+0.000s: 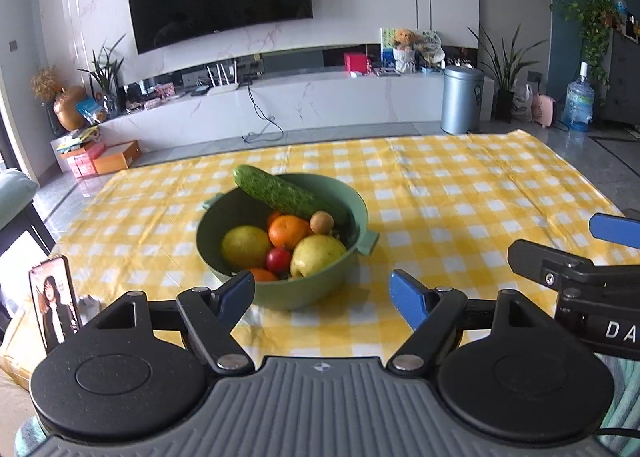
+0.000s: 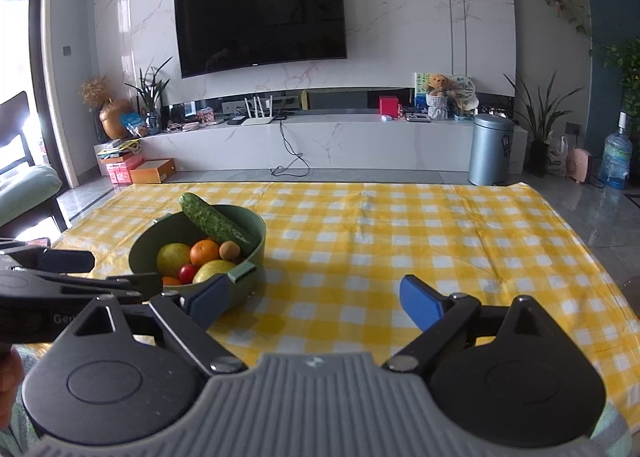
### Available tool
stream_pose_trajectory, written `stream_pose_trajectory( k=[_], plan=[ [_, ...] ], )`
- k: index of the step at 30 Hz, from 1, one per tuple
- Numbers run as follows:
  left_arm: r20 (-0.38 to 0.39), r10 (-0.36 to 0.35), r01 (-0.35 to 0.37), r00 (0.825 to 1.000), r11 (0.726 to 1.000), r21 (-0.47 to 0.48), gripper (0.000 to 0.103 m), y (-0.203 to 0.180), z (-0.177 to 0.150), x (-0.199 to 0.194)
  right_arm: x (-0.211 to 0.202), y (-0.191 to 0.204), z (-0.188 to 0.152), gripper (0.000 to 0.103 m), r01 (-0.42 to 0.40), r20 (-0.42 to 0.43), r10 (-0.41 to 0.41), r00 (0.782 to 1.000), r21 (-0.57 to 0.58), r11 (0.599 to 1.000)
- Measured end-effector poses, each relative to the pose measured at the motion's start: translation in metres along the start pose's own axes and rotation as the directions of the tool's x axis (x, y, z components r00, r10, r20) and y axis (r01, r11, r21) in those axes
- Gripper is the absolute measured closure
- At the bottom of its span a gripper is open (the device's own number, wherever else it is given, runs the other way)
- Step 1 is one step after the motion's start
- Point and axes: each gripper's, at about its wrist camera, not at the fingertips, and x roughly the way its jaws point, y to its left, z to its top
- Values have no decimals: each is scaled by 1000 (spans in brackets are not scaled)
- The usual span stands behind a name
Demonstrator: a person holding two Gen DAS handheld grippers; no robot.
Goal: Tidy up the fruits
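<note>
Left gripper, jaws spread wide and empty, faces the round green plastic bowl with side handles on the yellow-and-white checked cloth covering the counter. Right gripper, equally wide and empty, sees the bowl ahead to its left, so the left gripper is judged nearer. Inside the bowl: yellow pears, a small red tomato, an orange mandarin, a brown kiwi. The long green cucumber lies on top, leaning diagonally over the far rim. Nothing blocks the approach.
</note>
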Motion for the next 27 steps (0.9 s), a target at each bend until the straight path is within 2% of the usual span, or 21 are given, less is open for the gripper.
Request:
stream_pose_trajectory(
  k=[8, 27],
  plan=[
    [-77, -27, 25, 997, 1000, -19, 13, -1, -15, 9, 6, 0, -13, 11, 15, -40, -15, 999, -7, 1000],
    [-61, -41, 39, 997, 999, -28, 13, 2, -14, 7, 10, 0, -12, 10, 26, -46, -26, 999, -5, 1000]
  ],
)
